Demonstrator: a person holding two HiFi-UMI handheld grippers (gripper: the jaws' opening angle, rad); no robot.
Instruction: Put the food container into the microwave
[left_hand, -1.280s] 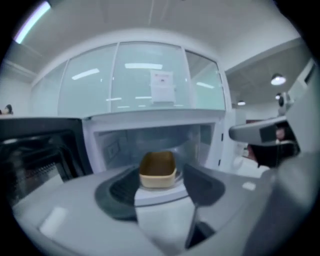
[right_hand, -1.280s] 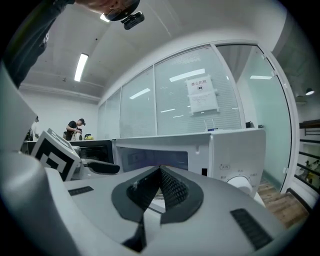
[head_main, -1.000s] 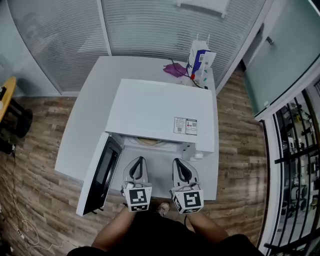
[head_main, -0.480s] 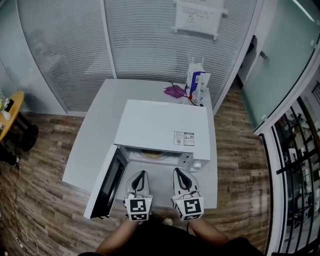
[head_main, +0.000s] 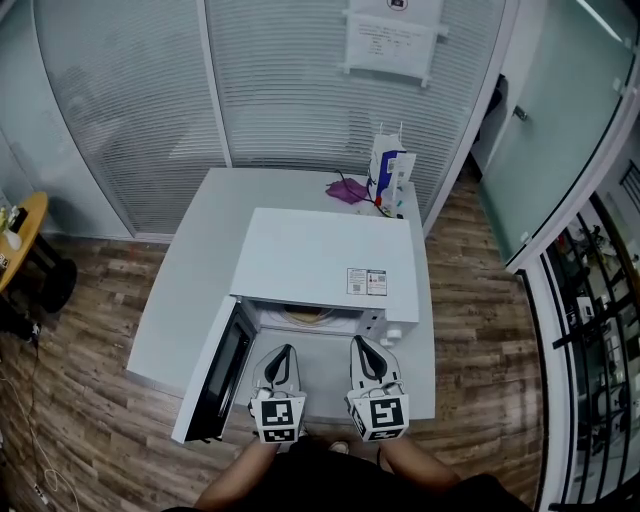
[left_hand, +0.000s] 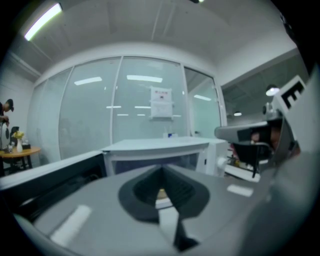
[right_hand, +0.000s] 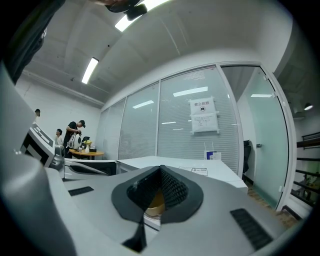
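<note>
A white microwave (head_main: 325, 255) stands on a white table (head_main: 185, 290), its door (head_main: 215, 372) swung open to the left. Inside its cavity sits a tan food container (head_main: 303, 316), mostly hidden under the roof. It shows through the jaws as a tan patch, the food container (right_hand: 154, 202) in the right gripper view and the container (left_hand: 161, 194) in the left gripper view. My left gripper (head_main: 279, 352) and right gripper (head_main: 362, 347) hover side by side just in front of the opening. Both are shut with nothing held.
A paper bag (head_main: 388, 172) and a purple cloth-like item (head_main: 347, 190) lie at the table's far edge against a glass partition. A round yellow table (head_main: 18, 225) stands to the far left, and people (right_hand: 75, 132) stand beside it. A wooden floor surrounds the table.
The head view has tilted up, showing more of the wall. Both grippers stay shut and side by side, slightly farther back from the microwave opening.
</note>
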